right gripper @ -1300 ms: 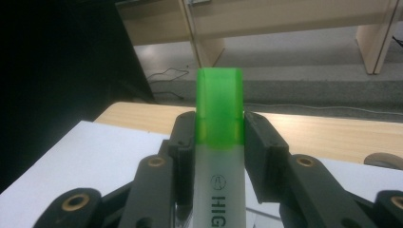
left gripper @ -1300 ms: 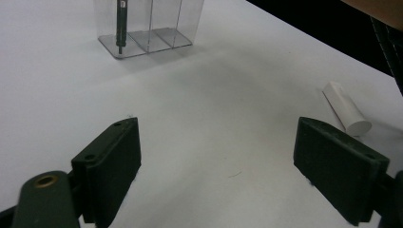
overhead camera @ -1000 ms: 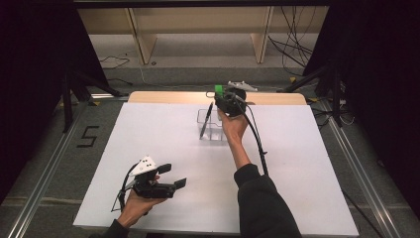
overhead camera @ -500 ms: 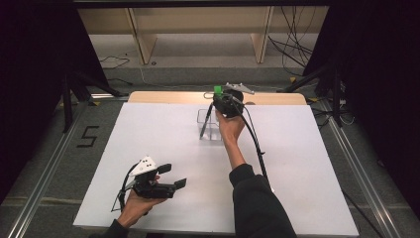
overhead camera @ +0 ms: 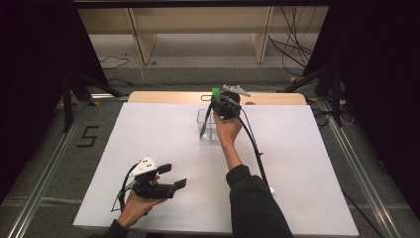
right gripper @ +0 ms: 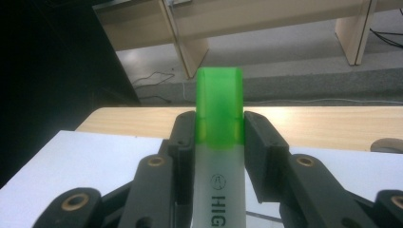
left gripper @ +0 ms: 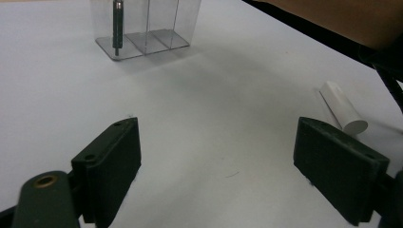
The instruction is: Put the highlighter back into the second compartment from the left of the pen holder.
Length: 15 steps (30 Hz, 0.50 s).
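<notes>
Right gripper view: fingers [right gripper: 218, 137] pinch a green highlighter [right gripper: 219, 109], probably bound next for the clear holder [overhead camera: 210, 124]; left fingers [left gripper: 114, 166] spread, idle.

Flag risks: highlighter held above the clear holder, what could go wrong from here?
1. The right gripper clamps the highlighter just below its green cap; it may pivot when lowered.
2. The clear holder is light, with a dark pen in one slot; a nudge could tip it.
3. The white cylinder might roll.
</notes>
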Each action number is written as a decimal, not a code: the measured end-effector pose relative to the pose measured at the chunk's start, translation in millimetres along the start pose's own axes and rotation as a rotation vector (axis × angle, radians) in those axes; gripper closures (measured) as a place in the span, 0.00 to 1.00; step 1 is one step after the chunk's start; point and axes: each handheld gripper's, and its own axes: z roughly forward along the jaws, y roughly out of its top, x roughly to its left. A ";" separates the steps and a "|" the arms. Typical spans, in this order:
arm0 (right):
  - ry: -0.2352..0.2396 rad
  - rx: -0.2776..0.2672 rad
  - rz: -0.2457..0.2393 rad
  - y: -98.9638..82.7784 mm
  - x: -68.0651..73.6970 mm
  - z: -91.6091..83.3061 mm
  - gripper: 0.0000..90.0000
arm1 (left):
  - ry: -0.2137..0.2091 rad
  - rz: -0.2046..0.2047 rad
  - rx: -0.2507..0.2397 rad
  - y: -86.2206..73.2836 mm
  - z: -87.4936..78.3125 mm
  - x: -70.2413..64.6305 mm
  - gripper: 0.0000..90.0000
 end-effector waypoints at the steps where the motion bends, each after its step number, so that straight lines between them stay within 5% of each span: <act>1: -0.001 0.002 0.001 -0.2 0.0 0.0 0.75 | 0.000 0.001 0.000 0.0 0.0 -0.1 0.17; 15: -0.011 -0.012 0.000 -2.9 -0.7 -1.6 0.75 | 0.001 0.002 0.002 0.1 0.2 -0.4 0.17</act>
